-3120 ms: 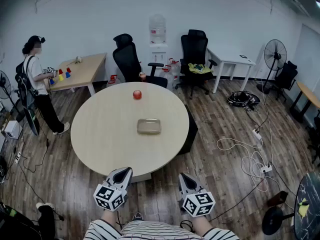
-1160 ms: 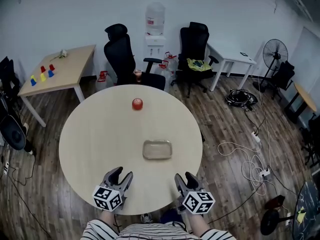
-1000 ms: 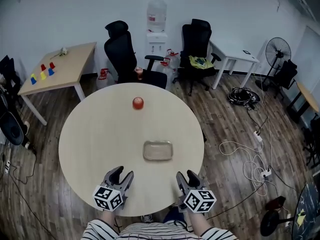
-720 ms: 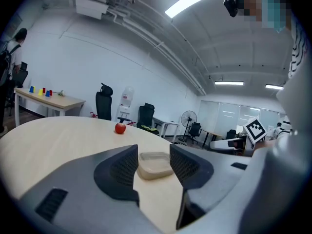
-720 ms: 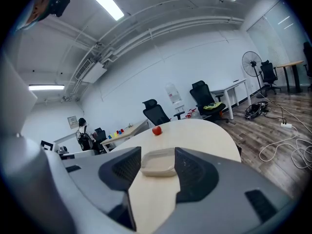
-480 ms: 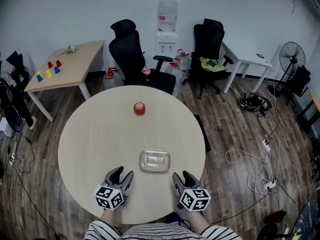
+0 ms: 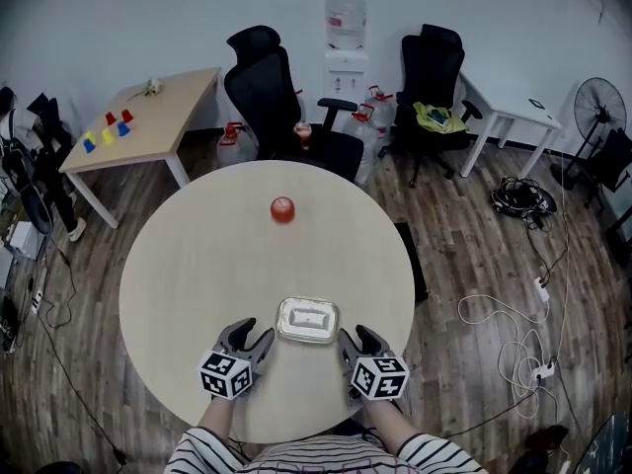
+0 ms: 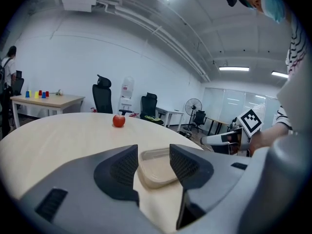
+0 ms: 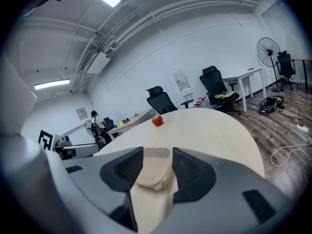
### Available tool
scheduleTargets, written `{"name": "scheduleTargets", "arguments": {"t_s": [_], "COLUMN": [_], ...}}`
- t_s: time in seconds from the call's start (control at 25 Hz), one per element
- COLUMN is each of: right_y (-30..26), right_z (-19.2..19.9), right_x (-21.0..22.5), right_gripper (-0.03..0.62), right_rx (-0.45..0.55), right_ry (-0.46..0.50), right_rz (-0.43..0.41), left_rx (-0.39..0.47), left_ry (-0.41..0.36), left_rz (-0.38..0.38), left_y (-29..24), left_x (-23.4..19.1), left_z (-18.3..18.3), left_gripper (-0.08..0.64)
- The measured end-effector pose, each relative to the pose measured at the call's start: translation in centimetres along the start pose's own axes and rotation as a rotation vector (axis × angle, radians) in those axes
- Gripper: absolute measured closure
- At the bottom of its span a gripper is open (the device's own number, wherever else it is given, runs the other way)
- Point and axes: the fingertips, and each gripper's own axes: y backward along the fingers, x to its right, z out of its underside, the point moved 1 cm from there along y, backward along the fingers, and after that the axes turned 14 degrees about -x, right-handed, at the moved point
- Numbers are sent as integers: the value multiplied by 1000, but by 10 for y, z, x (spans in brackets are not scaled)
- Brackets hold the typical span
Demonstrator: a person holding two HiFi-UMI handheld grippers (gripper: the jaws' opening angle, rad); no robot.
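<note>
Approach step, by the look of it: left hand-held gripper and right hand-held gripper, both open and empty, flank the container at the table's near edge. Gripping it calls for moving forward onto its rim.

Left gripper view: both flanks of the tray on the round table lie hidden behind the jaws; the same holds in the right gripper view. Head view: coloured pieces on the desk beyond the round table are too small to identify; the striped sleeves at its near rim are cut by the lower edge.
</note>
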Motion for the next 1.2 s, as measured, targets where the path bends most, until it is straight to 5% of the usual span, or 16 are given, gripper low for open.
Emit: {"name": "scheduleTargets", "arguments": {"t_s": [0.68,1.2], "right_y": [-60,-74], "right_z": [8,18], "right_x": [5,10], "right_gripper": [402,416], "right_rx": [-136,-171], "right_ry": [34,-8], "right_rz": [-38,3], "left_rx": [-185,-219], "left_ry": [63,134], "left_rz": [82,151], "left_y": [-77,-95], "left_x": [-16,-16], "left_z": [25,36], "left_gripper": [371,368]}}
